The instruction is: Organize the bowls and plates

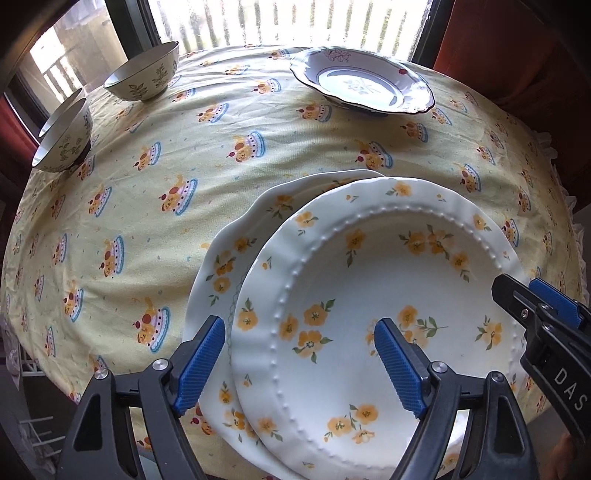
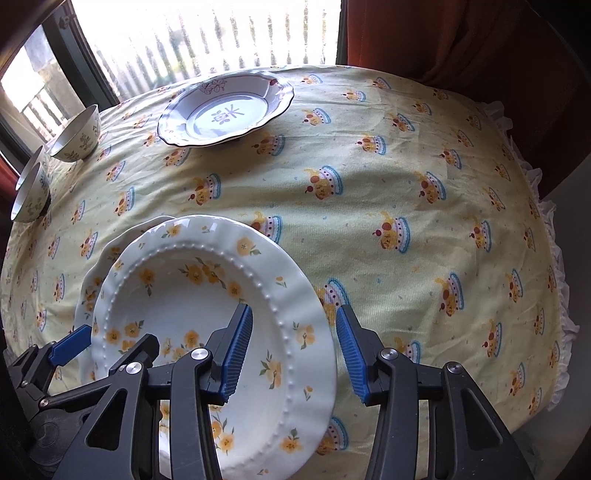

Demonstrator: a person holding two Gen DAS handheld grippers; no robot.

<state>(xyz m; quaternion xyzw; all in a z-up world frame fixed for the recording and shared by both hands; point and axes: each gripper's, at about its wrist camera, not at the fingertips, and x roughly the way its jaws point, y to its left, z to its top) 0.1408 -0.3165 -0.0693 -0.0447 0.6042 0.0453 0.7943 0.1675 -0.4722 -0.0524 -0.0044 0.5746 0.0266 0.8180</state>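
Observation:
A white plate with yellow flowers (image 1: 369,295) (image 2: 207,295) lies on a second, matching plate (image 1: 221,266) (image 2: 92,280), shifted to its right. My left gripper (image 1: 299,365) is open, its jaws straddling the top plate's left rim. My right gripper (image 2: 293,354) is open, its jaws straddling the top plate's right rim; it also shows in the left wrist view (image 1: 535,306). A blue-patterned plate (image 1: 362,83) (image 2: 229,110) sits at the far side. Two leaf-patterned bowls (image 1: 142,74) (image 1: 64,136) stand at the far left.
The round table (image 1: 147,206) has a yellow cloth printed with cakes. A window (image 1: 295,22) lies behind it, with red curtains (image 2: 443,40) at the right. The cloth's frilled edge (image 2: 554,258) hangs off the right side.

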